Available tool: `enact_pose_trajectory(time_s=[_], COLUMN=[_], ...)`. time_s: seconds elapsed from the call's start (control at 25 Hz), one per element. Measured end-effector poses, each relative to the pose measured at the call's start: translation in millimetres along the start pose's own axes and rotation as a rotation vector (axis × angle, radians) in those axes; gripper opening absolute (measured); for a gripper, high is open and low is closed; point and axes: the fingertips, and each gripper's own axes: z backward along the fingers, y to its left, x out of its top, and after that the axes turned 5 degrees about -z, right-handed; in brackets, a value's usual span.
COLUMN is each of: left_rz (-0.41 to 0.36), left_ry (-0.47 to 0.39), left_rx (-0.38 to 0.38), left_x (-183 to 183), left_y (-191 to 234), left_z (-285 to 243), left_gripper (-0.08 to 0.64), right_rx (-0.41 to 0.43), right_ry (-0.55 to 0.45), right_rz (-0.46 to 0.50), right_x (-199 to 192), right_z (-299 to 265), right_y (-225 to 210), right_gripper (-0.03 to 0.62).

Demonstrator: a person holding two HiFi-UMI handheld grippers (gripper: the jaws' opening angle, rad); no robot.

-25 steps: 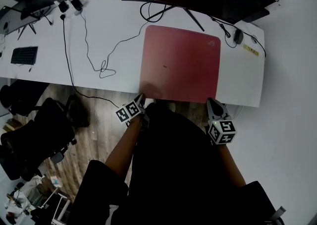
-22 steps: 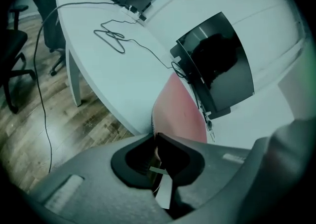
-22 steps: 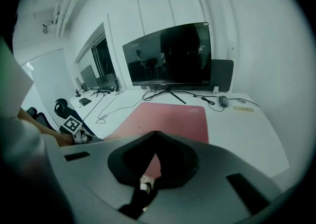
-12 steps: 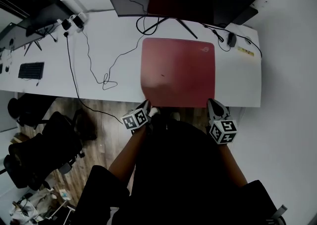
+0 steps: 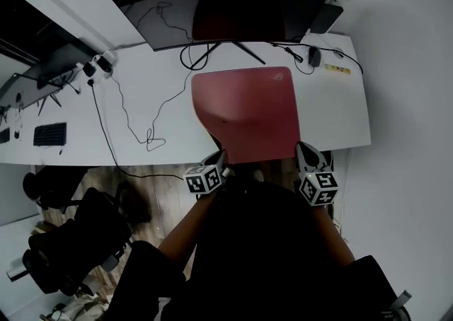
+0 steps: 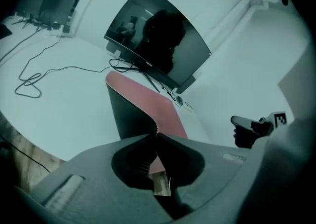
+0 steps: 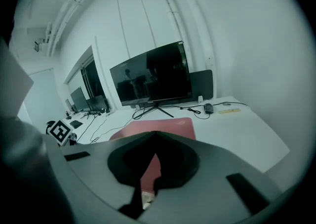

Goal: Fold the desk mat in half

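Note:
The red desk mat [image 5: 246, 109] lies on the white desk [image 5: 85, 121] in front of the monitor, its near edge lifted off the desk front. My left gripper [image 5: 221, 158] is shut on the mat's near left corner. In the left gripper view that corner stands up between the jaws [image 6: 156, 134], showing its dark underside [image 6: 129, 114] beside the red top [image 6: 157, 103]. My right gripper [image 5: 304, 148] is shut on the near right corner. In the right gripper view the red mat [image 7: 170, 127] runs away from the closed jaws [image 7: 154, 132].
A wide curved monitor [image 5: 226, 5] stands just behind the mat. Loose cables [image 5: 145, 129] trail over the desk's left part. A mouse [image 5: 314, 59] and a yellow strip [image 5: 338, 68] lie at the far right. A keyboard [image 5: 49, 134] and office chairs [image 5: 71, 242] are at the left.
The left gripper's jaws have closed on the mat's near left corner. The mat's near edge has risen off the desk, and its left side now curls up.

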Motion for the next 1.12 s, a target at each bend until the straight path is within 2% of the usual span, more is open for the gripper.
enact_pose_trajectory(time_s=[0.36, 0.48, 0.72, 1.12], left_rz=[-0.108, -0.165, -0.235, -0.288], left_ry=[0.047, 0.056, 0.068, 0.071], left_rx=[-0.092, -0.118, -0.101, -0.116], left_x=[4, 8, 10, -5], left_y=[-54, -71, -93, -126], left_z=[-26, -34, -48, -73], left_gripper=[0.031, 0.031, 0.031, 0.031], right_rx=[-0.080, -0.090, -0.104, -0.118], right_ry=[-0.042, -0.051, -0.065, -0.048], right_rz=[-0.046, -0.055, -0.069, -0.122], right_x=[1, 1, -5, -36], right_z=[29, 38, 57, 71], right_y=[-37, -45, -61, -88], right_gripper=[-0.002, -0.002, -0.002, -0.002])
